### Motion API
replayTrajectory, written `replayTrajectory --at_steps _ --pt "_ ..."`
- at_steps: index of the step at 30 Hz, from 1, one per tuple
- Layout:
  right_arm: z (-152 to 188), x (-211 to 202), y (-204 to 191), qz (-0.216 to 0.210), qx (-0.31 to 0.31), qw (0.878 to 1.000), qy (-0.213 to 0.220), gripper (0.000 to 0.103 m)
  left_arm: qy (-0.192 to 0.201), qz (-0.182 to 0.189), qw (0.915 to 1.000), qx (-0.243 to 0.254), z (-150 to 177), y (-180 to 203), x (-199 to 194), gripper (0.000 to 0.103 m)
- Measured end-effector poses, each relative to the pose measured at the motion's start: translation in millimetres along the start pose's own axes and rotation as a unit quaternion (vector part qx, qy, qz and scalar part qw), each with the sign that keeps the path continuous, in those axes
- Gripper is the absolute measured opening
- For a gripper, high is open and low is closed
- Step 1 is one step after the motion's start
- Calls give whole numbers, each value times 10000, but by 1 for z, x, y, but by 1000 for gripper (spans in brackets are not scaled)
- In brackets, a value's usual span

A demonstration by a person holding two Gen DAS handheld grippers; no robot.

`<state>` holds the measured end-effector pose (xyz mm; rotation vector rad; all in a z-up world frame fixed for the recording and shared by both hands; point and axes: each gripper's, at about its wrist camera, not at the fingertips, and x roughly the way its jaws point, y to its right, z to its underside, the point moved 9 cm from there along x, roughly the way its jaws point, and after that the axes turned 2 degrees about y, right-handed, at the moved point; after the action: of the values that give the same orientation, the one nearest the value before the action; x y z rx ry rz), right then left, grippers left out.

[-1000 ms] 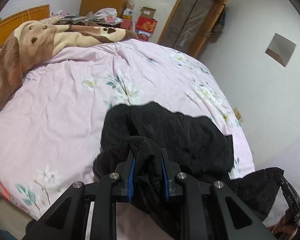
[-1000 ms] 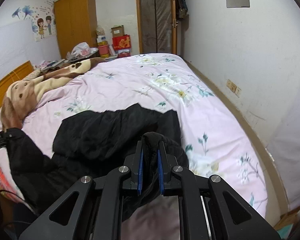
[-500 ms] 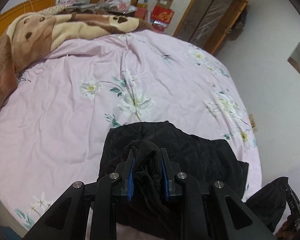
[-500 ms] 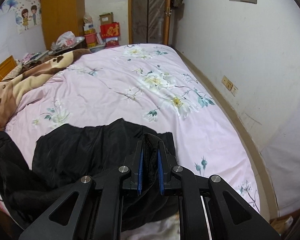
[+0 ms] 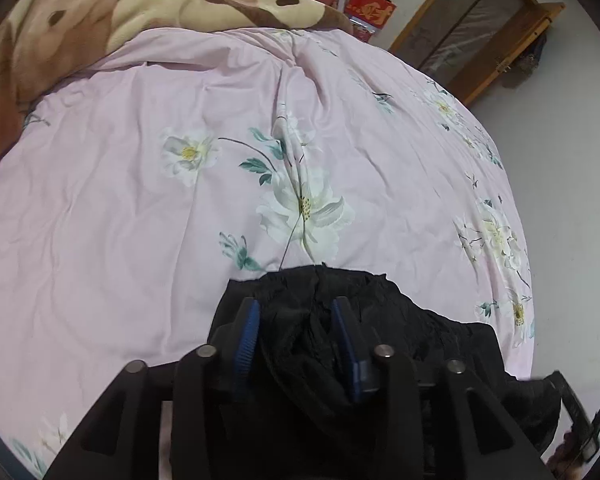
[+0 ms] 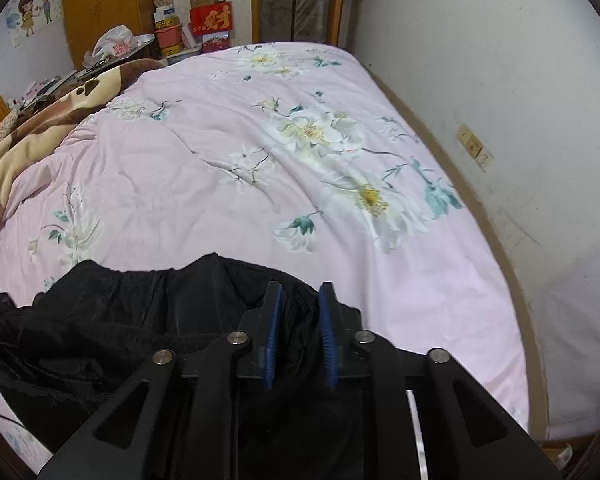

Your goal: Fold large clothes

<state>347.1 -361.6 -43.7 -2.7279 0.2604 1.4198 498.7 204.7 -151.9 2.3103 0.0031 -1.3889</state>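
A brown blanket (image 5: 100,20) lies on the pink floral quilt (image 5: 140,200).

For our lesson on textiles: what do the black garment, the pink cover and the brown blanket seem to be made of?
Black garment: probably thin synthetic weave, faintly shiny, finely crinkled.
Pink cover: likely cotton or a blend, matte, softly creased, with printed flowers.
Brown blanket: probably plush fleece, fuzzy and thick-folded.
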Motion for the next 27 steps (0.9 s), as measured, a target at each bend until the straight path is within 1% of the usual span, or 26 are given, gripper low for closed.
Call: replayTrajectory --at_steps 1,2,3,5,6,7,9,10,11,12,13,15,16,17,18,19,21,22,24,25,26,27 --pt "-3 5 1 -25 27 10000 -35 21 5 47 10000 2 -1 -2 1 50" --pt "-4 7 1 -88 19 10000 -23 22 17 50 10000 7 -2 -5 2 55" --pt "-6 9 1 -132 -38 9999 22 22 46 22 10000 -5 -4 -10 2 63" --pt "-11 9 4 -123 -111 9998 115 22 108 199 9997 -55 -7 -20 -1 64" --pt "-12 7 8 -212 -93 9995 199 26 122 323 9994 -80 -8 -23 -3 66" --pt "-14 6 12 -243 -43 9993 264 30 178 396 9990 -79 -9 -30 -8 70" --pt "-12 -1 19 -354 -101 9984 428 38 358 542 9979 -11 -11 -36 -19 72" --pt "-12 -2 21 -455 -221 9975 483 42 459 574 9972 159 -10 -39 -27 72" --pt "-8 -3 22 -536 -342 9968 489 53 507 587 9966 284 -9 -40 -31 73" --pt "-2 -3 22 -645 -504 9956 458 62 520 611 9957 460 -6 -41 -35 76" --pt "1 -2 21 -711 -596 9948 424 65 512 645 9949 574 -3 -41 -37 81" --pt "15 2 18 -908 -863 9917 289 66 422 879 9903 994 9 -33 -41 86" --pt "24 5 14 -1027 -1035 9890 245 67 326 999 9874 1187 16 -28 -39 91" --pt "29 8 12 -1080 -1138 9873 231 71 106 1084 9835 1445 28 -20 -31 93" --pt "35 12 8 -1139 -1255 9853 202 76 -21 992 9816 1628 36 -16 -23 93" --pt "38 15 7 -1172 -1286 9846 178 76 -92 783 9805 1800 42 -13 -11 93" --pt "42 25 2 -1413 -1211 9825 104 76 -276 715 9785 1913 49 -7 5 93" --pt "42 32 2 -1460 -1116 9830 40 76 -372 716 9790 1870 50 -3 15 93" --pt "41 46 0 -1644 -867 9825 -113 76 -434 714 9796 1827 50 1 27 93" --pt "41 53 -3 -1855 -655 9802 -243 76 -525 721 9813 1707 48 1 36 92" --pt "41 57 -3 -1949 -533 9789 -297 76 -592 704 9831 1584 47 0 41 90" --pt "40 63 -4 -1970 -376 9790 -367 74 -640 672 9851 1447 45 -2 45 84"
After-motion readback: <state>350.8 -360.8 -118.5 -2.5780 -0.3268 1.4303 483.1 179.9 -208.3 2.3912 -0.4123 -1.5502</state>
